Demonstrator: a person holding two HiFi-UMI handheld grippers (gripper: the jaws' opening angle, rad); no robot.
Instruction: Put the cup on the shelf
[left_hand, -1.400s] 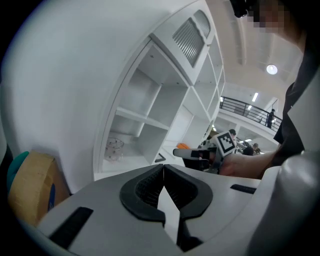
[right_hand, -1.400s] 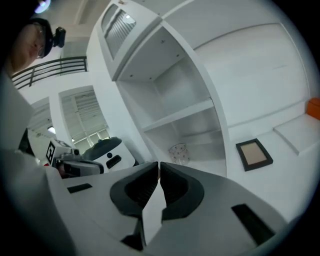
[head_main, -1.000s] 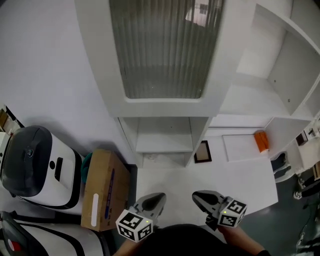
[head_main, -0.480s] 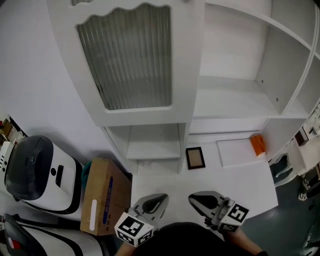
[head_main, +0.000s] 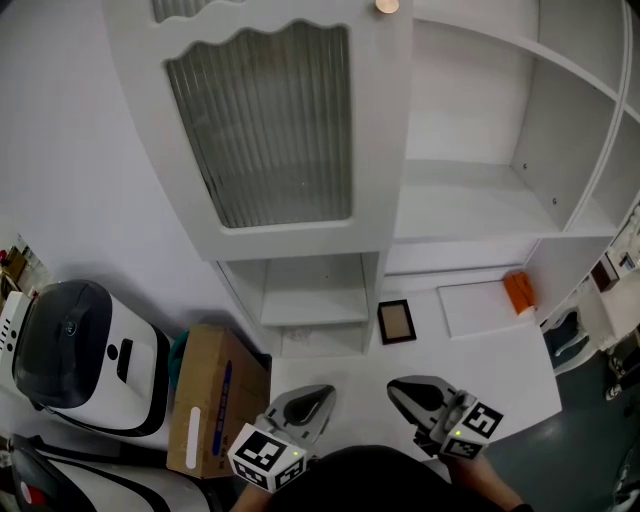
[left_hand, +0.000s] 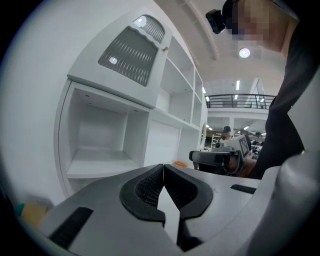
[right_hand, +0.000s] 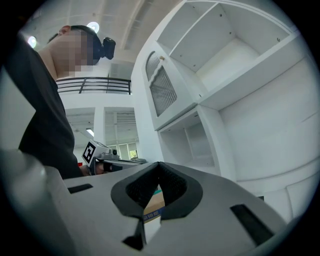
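A small orange object (head_main: 517, 291), possibly the cup, lies on the white counter (head_main: 500, 365) at the right foot of the white shelf unit (head_main: 470, 200). In the left gripper view it is an orange sliver (left_hand: 180, 163). My left gripper (head_main: 318, 393) is held low in the head view, in front of the counter, shut with nothing between its jaws (left_hand: 163, 166). To its right, my right gripper (head_main: 401, 388) is also shut and empty (right_hand: 159, 164). Both are well short of the orange object.
A ribbed-glass cabinet door (head_main: 265, 125) stands left of the open shelves. A small dark picture frame (head_main: 397, 322) and a white sheet (head_main: 478, 308) lie on the counter. A cardboard box (head_main: 212, 400) and a white-and-black machine (head_main: 80, 350) stand at the left.
The head view has swung, so the open shelves at the right show more fully and the cabinet door sits further left. Both grippers stay shut at the bottom of the view.
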